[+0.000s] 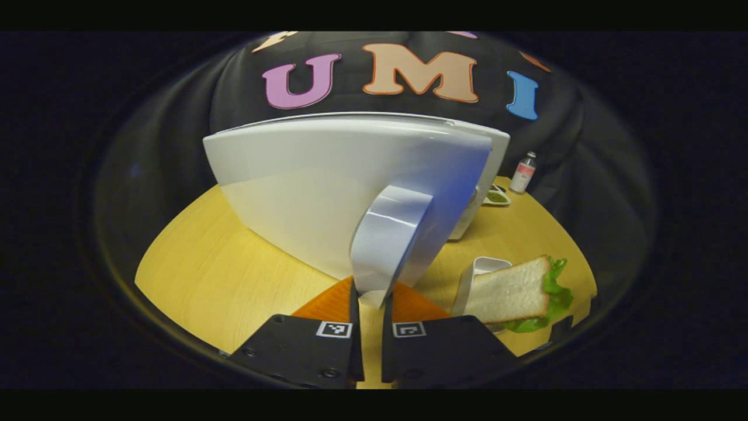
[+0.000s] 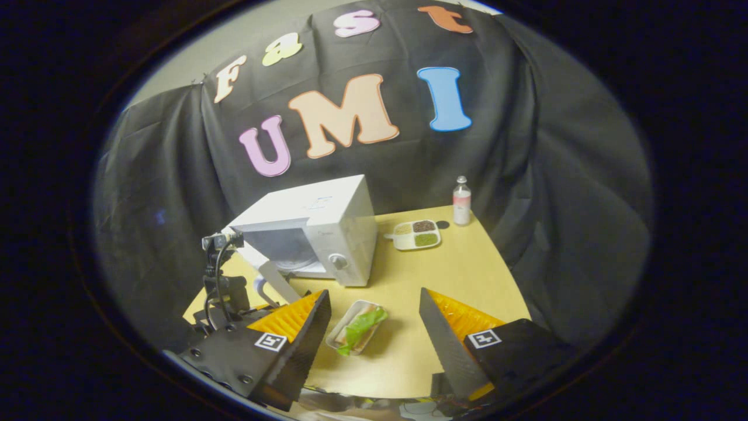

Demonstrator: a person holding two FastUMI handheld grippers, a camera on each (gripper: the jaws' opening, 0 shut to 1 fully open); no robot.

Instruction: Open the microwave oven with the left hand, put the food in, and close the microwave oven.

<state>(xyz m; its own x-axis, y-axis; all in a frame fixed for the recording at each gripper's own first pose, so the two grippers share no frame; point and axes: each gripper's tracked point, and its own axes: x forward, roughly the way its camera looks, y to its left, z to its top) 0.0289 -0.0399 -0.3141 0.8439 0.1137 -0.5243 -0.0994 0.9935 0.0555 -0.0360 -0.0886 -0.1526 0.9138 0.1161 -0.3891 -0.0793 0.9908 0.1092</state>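
Meanwhile the left gripper (image 1: 371,304) is clamped on the handle (image 1: 385,242) of the microwave (image 2: 318,231) door (image 1: 327,199) — swung open — while the right gripper (image 2: 374,327) hangs wide open above the sandwich (image 2: 359,330) in its tray, on the table (image 2: 467,275) near the oven's front.

Black claw (image 2: 374,333) bodies, orange ribbed fingers (image 2: 289,318), square coded markers, screws.

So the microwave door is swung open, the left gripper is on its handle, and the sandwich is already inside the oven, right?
Not quite: the sandwich is not inside. In the right gripper view it lies in its tray on the table, in front of the microwave. The door is open and the left gripper is on its handle.
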